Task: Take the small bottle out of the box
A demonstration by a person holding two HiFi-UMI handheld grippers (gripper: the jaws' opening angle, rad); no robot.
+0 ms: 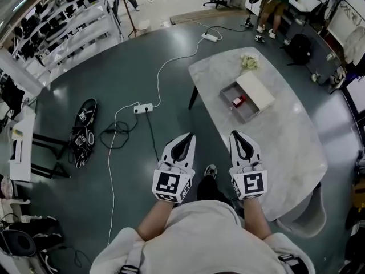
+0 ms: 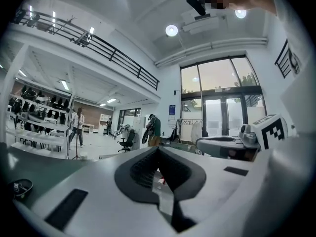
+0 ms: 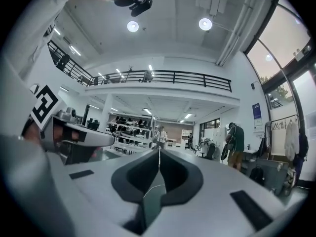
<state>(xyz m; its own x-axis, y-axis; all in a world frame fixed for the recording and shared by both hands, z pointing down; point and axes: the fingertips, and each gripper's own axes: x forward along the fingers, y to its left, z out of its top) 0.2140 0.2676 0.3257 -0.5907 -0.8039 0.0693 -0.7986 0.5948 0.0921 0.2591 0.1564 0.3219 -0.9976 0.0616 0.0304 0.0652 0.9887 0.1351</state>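
Looking down in the head view, the left gripper [image 1: 190, 136] and right gripper [image 1: 234, 133] hover near the person's body, well short of the box [image 1: 249, 112] far out on the marble table [image 1: 296, 147]. The small bottle [image 1: 238, 101] lies inside the box. In the left gripper view, the jaws are pressed together on nothing. In the right gripper view, the jaws likewise meet, empty.
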